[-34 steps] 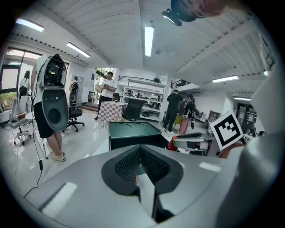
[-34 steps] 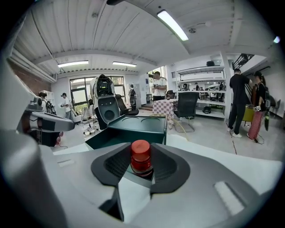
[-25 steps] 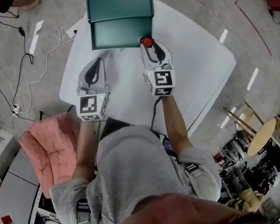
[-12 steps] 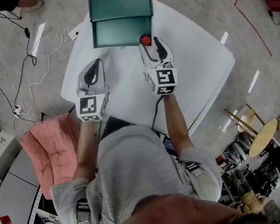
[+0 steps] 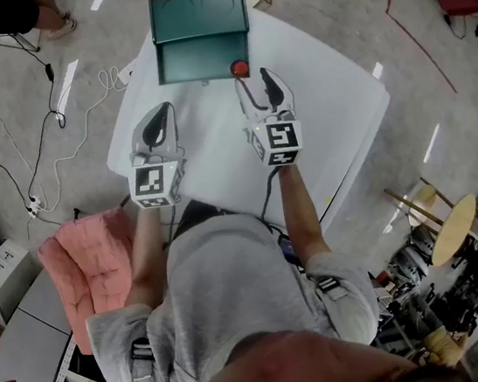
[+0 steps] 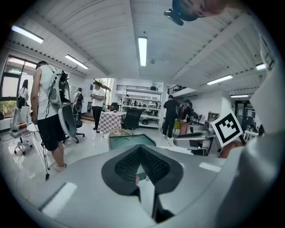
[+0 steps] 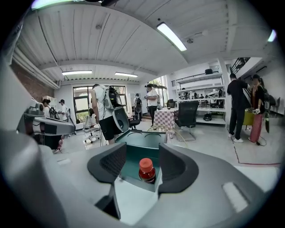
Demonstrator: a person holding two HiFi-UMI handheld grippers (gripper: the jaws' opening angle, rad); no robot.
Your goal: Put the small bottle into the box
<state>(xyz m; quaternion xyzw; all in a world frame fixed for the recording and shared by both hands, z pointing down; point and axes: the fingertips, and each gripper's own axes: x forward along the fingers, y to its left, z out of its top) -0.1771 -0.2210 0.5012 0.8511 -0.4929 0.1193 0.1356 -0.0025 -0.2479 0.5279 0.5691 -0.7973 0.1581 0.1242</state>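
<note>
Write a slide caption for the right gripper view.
Right gripper, jaws open, faces the small bottle standing upright just inside the open green box on the white table.

1 table (image 5: 332, 102); 1 green box (image 5: 200, 37) at its 12 o'clock edge; 1 small bottle (image 5: 240, 68); 2 grippers, left gripper (image 5: 163, 110) and right gripper (image 5: 253, 79); 1 pink cushion (image 5: 91, 268) at 8 o'clock.

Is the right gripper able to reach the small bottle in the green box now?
Probably yes. The small bottle stands upright in the near right corner of the green box, straight ahead of the right gripper, whose jaws are open and touch nothing. Only the box's low front wall lies between.
</note>
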